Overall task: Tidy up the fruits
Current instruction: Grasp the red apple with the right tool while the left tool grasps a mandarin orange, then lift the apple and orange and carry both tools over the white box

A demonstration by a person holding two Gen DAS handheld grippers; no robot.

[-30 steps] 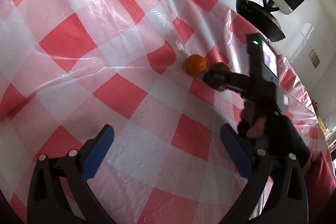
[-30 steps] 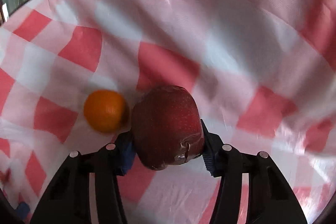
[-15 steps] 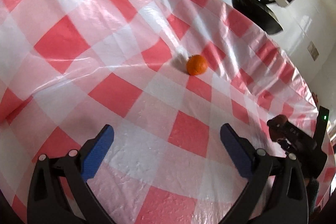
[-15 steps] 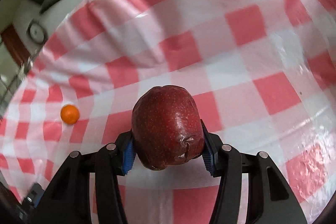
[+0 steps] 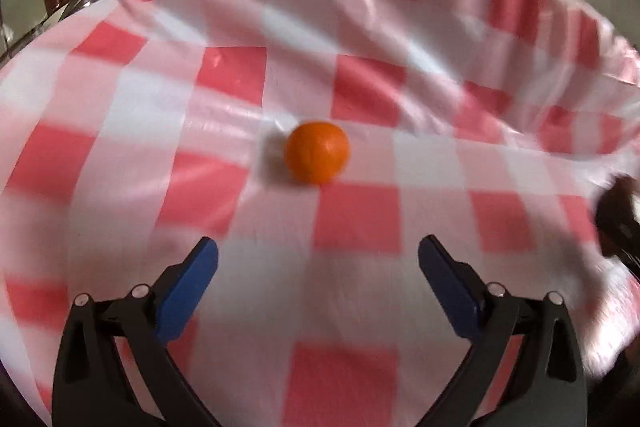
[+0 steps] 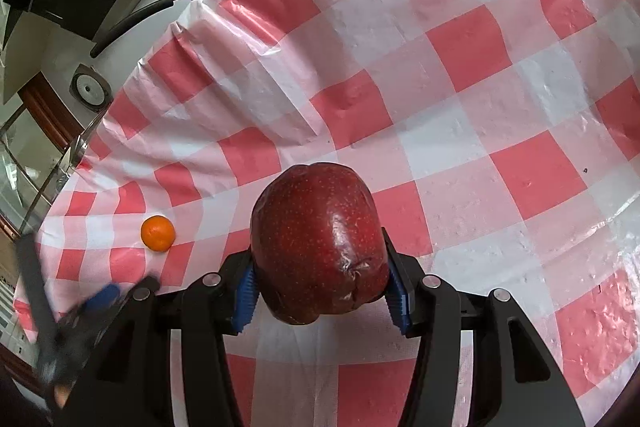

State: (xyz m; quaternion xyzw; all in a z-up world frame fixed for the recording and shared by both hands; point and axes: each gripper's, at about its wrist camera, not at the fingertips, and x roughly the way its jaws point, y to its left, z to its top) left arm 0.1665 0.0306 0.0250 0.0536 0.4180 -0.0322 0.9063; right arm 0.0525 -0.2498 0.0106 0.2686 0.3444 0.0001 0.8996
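Your right gripper (image 6: 322, 291) clamps red apple (image 6: 318, 241) between blue pads, above checkered tablecloth (image 6: 460, 67). Your left gripper (image 5: 318, 259) gapes wide, holds nothing; orange (image 5: 317, 152) sits on cloth ahead of its fingers, apart from them.

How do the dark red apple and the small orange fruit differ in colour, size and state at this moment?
Colour: the dark red speckled apple is deep red, while the small round orange fruit is bright orange. Size: in the right wrist view the apple looks far bigger than the orange fruit, though it is also nearer. State: the right gripper is shut on the apple; the orange fruit lies free on the red-and-white checked tablecloth, ahead of the open left gripper. Both are roundish.
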